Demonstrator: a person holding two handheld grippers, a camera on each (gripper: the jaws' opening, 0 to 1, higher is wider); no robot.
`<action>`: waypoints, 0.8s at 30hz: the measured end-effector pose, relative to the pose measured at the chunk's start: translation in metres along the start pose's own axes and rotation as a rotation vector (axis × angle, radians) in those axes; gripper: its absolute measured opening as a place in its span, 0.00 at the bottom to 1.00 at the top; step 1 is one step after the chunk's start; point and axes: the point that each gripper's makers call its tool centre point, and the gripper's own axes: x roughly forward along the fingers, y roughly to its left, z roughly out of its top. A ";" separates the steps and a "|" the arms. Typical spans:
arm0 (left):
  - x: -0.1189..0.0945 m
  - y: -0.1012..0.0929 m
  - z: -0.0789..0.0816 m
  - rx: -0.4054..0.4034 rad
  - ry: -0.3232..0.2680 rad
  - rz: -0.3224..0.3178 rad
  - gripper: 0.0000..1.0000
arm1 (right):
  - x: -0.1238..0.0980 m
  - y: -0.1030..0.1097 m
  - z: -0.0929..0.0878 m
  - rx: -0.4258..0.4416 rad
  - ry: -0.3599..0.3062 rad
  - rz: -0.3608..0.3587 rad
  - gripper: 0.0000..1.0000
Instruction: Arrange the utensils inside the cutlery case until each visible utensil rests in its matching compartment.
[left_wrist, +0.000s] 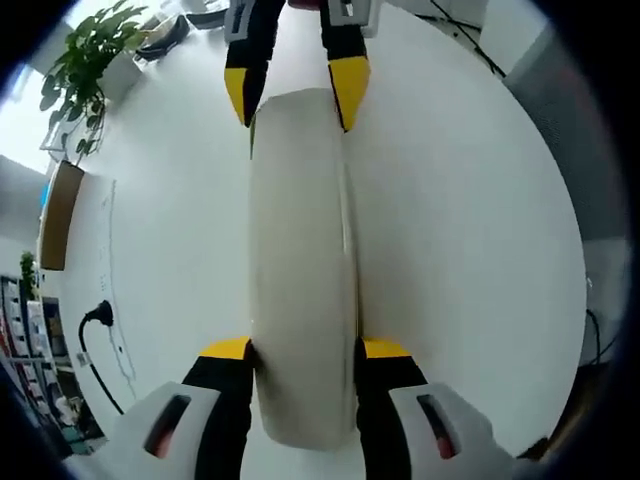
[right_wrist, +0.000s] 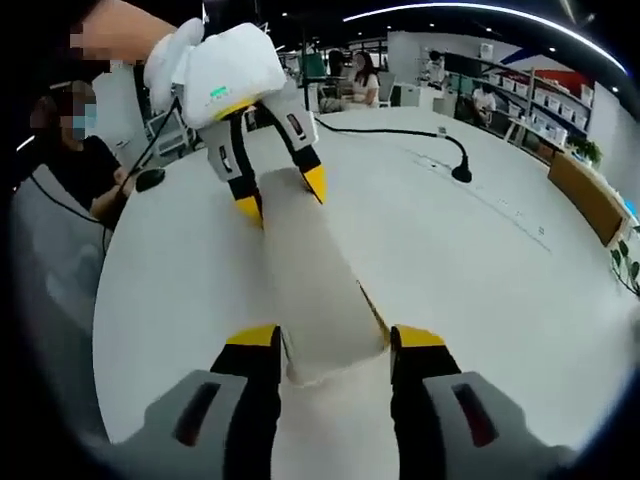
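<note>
1. While I watch the left gripper view, my left tongs (left_wrist: 305, 352) clamp the near end of a long white cutlery case (left_wrist: 302, 260), one yellow-tipped jaw pressed to each side.
2. At its far end, the right tongs (left_wrist: 297, 90) grip it the same way.
3. From the right gripper view, the right tongs (right_wrist: 334, 340) hold one end of the case (right_wrist: 310, 285) and the left tongs (right_wrist: 280, 198) the other.
4. The case is closed, above the white counter (right_wrist: 480, 260); I cannot tell whether it touches it.
</note>
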 end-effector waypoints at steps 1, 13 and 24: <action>0.000 -0.001 0.002 0.005 -0.010 -0.004 0.41 | -0.001 0.001 0.000 0.022 0.001 0.022 0.38; -0.004 -0.001 -0.006 -0.115 -0.036 0.020 0.45 | -0.003 0.003 -0.005 0.039 -0.007 0.073 0.37; -0.030 -0.001 -0.008 -0.399 -0.176 0.021 0.48 | -0.014 0.017 0.001 0.256 -0.083 0.146 0.39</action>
